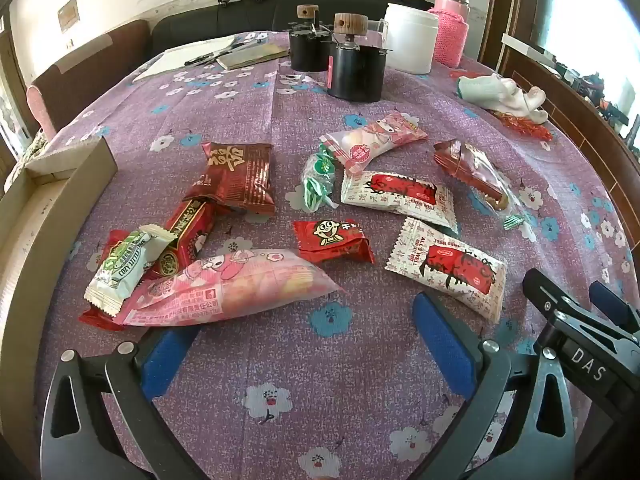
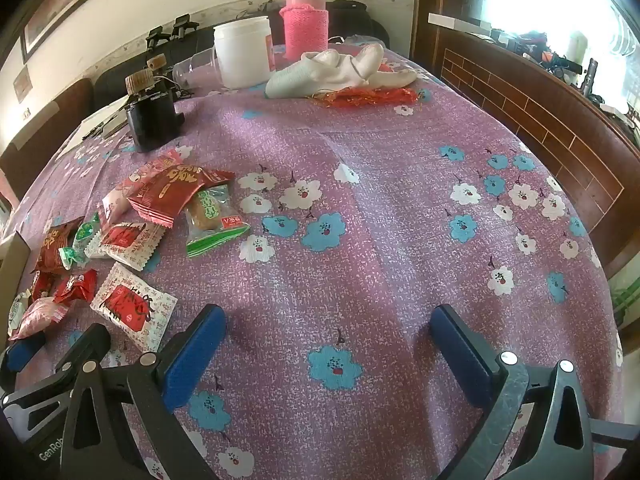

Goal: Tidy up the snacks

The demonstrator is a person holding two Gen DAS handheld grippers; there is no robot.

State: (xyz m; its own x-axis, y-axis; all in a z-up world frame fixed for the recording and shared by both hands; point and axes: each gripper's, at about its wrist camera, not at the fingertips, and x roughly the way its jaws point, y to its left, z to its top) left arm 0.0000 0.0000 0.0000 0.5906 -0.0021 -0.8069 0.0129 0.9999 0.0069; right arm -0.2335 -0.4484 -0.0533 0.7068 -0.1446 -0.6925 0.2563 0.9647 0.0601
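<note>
snacks (image 1: 320, 208) beyond left hand-held gripper (image 1: 308, 344)

Far ahead of the tongs, a white tub (image 2: 242, 51) and a pink knit-sleeved flask (image 2: 305, 16) stand at the far edge of the flowered tabletop (image 2: 400, 200). Just nearer lies a white cloth (image 2: 340, 70); two black canisters (image 1: 354, 70) stand ahead-left.
</note>
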